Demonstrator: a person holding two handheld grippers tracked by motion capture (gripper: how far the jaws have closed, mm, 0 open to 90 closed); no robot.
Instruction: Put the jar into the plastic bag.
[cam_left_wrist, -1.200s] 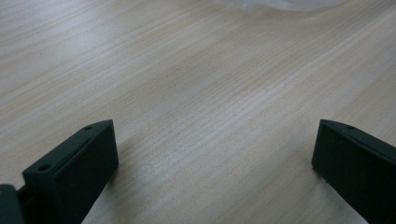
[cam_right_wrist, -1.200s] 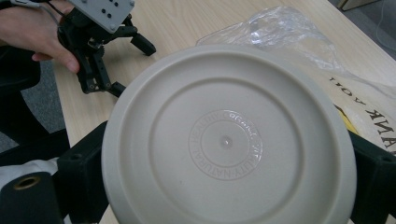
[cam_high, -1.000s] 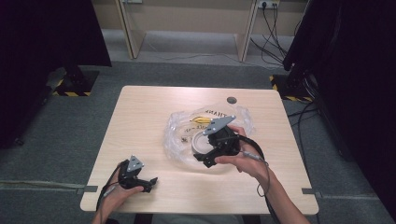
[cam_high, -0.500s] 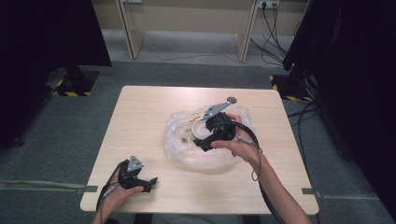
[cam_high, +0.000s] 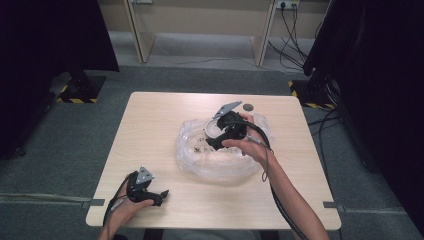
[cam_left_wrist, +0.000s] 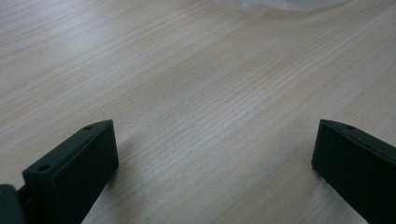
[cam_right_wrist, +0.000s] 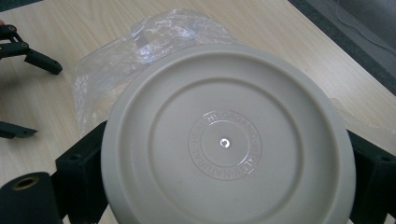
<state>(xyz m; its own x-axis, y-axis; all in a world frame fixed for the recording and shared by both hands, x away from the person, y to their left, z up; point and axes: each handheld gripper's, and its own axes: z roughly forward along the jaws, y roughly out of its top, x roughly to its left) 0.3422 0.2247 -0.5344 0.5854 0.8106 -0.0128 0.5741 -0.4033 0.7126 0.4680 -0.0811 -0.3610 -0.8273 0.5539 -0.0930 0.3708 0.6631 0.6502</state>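
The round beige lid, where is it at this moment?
The round beige lid sits between the fingers of the right gripper, over the clear plastic bag near the table's middle in the high view.

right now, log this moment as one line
right gripper: shut on beige lid, above plastic bag | left gripper: open, empty, low over table

In the right gripper view, the bowl (cam_right_wrist: 229, 140) runs off the frame at 6 o'clock and hides most of both jaws, so we cannot tell their grip. From above, we find the bowl (cam_high: 216, 131) too small to read. The bag (cam_left_wrist: 280, 3) is cut off at 12 o'clock.
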